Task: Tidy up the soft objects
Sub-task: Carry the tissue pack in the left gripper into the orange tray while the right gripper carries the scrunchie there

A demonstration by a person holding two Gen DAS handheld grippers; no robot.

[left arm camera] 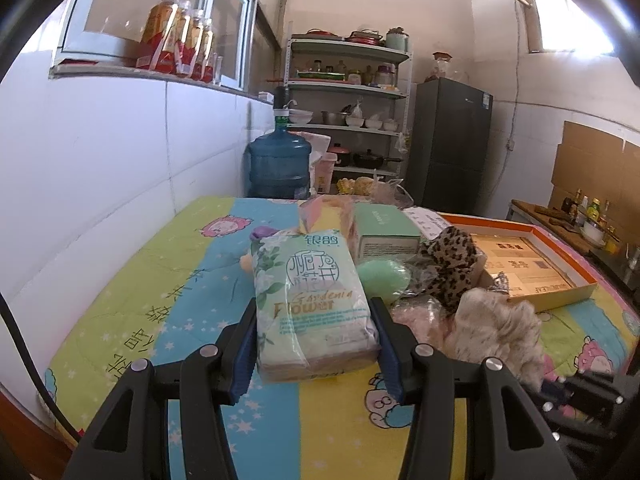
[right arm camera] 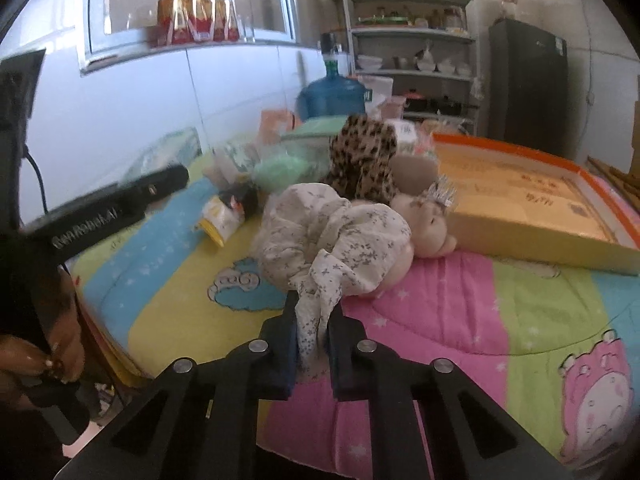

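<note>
Two tools busy: left tool (left arm camera: 316, 344) clamps the tissue pack (left arm camera: 310, 304) on the quilted table (left arm camera: 160, 280); right tool (right arm camera: 312, 340) pinches the floral cloth (right arm camera: 332, 236) beside the orange tray (right arm camera: 600, 184).

Lighting: daylight, bright; high window (left arm camera: 568, 16) blown out, glare on wall beside it. Left wrist view sharp. Right wrist view softer, blurred toward its left edge. Both: fisheye bending, dark vignetted corners.
</note>
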